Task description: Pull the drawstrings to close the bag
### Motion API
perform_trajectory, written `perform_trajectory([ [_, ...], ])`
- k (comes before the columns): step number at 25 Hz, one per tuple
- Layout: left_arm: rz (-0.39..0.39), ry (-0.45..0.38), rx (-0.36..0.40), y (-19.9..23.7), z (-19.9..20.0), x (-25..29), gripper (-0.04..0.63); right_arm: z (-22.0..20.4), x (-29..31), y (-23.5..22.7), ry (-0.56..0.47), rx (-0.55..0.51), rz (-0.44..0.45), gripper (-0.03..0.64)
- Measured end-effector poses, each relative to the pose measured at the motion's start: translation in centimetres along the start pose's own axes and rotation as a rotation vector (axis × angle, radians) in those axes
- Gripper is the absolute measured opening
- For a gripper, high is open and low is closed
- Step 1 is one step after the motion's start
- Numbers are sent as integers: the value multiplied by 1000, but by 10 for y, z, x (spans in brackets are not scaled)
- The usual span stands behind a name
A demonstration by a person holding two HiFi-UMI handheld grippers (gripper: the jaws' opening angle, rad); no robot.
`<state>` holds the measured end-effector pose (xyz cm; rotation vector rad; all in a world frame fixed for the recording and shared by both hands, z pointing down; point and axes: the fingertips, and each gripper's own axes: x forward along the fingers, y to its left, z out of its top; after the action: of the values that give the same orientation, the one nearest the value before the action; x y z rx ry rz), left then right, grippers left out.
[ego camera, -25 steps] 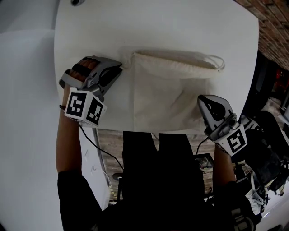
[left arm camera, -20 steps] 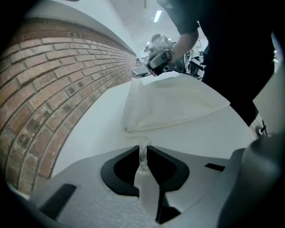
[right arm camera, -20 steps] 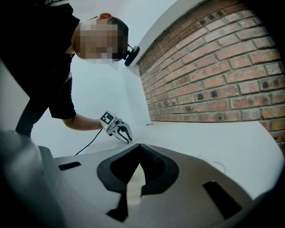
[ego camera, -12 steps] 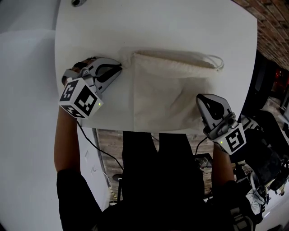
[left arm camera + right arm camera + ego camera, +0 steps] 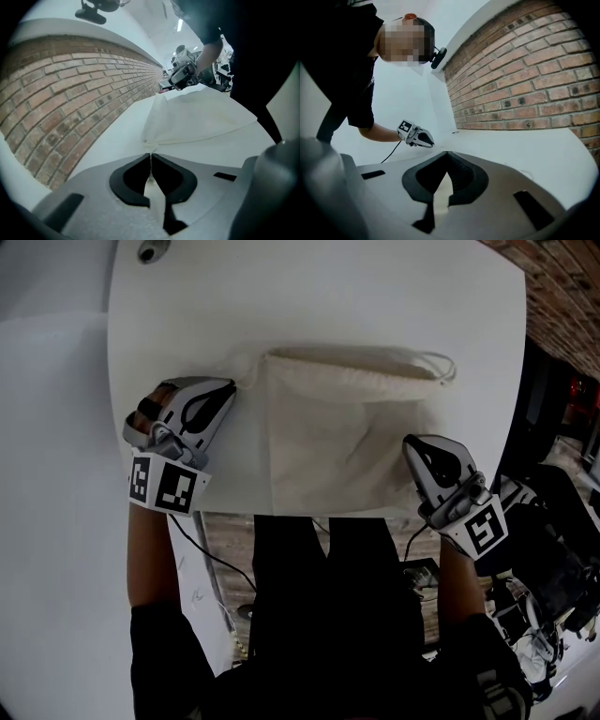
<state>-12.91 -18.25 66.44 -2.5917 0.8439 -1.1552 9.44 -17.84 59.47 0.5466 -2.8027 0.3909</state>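
A cream drawstring bag (image 5: 328,427) lies flat on the white table (image 5: 309,296). Its mouth runs along the far side, and a cord loop (image 5: 448,367) trails from the far right corner. My left gripper (image 5: 228,390) sits at the bag's far left corner. In the left gripper view its jaws are closing on a thin drawstring (image 5: 150,149) that runs taut to the bag (image 5: 197,117). My right gripper (image 5: 410,443) rests on the bag's near right edge, shut, with cream fabric (image 5: 442,192) showing between its jaws.
The table's near edge (image 5: 234,512) runs just under both grippers, with the person's dark clothing below it. A small dark object (image 5: 147,251) sits at the far left of the table. A brick wall (image 5: 562,287) stands to the right, with clutter (image 5: 553,587) below it.
My left gripper has shifted left and nearer, away from the bag, and turned, and the bag's far left corner has drawn out towards it. The right gripper has stayed put.
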Motion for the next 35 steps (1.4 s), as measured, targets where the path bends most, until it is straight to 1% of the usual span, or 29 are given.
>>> perform_trajectory([
  [2, 41, -32, 0, 3, 5, -5, 28, -2, -1, -1, -1, 3, -2, 5],
  [3, 56, -50, -17, 5, 7, -7, 28, -2, -1, -1, -2, 4, -2, 5],
  [6, 77, -95, -100, 11, 10, -10, 28, -1, 0, -1, -7, 5, 1, 5],
  [7, 87, -105, -116, 13, 11, -10, 28, -1, 0, 0, -7, 6, 3, 5],
  [8, 106, -111, -113, 16, 14, -11, 26, -1, 0, 0, -7, 7, 5, 5],
  [11, 200, -130, -43, 24, 27, -21, 28, -2, 0, -1, -6, 14, 9, 5],
  [13, 254, -147, -21, 26, 34, -30, 28, -2, 0, 0, -5, 17, 11, 5],
  [16, 335, -141, 16, 31, 37, -38, 28, -2, 1, -1, -6, 24, 15, 5],
  [17, 349, -136, 17, 33, 36, -38, 28, -2, 1, -1, -6, 26, 15, 5],
  [21, 337, -106, -42, 38, 23, -33, 28, -2, 1, -5, 0, 4, -9, 5],
  [25, 324, -58, -89, 42, 8, -41, 28, 0, 3, -26, 38, -80, -88, 6],
  [29, 296, -43, -181, 42, 0, -33, 28, -7, -9, -73, 148, -158, -199, 25],
  [31, 287, -37, -233, 40, -3, -30, 28, -10, -14, -90, 215, -217, -238, 77],
  [32, 291, -37, -270, 40, -5, -30, 28, -13, -15, -95, 259, -255, -252, 95],
  [33, 301, -43, -311, 40, -6, -29, 26, -18, -15, -99, 307, -284, -268, 95],
  [35, 323, -66, -372, 40, -6, -28, 26, -26, -13, -105, 363, -296, -312, 95],
])
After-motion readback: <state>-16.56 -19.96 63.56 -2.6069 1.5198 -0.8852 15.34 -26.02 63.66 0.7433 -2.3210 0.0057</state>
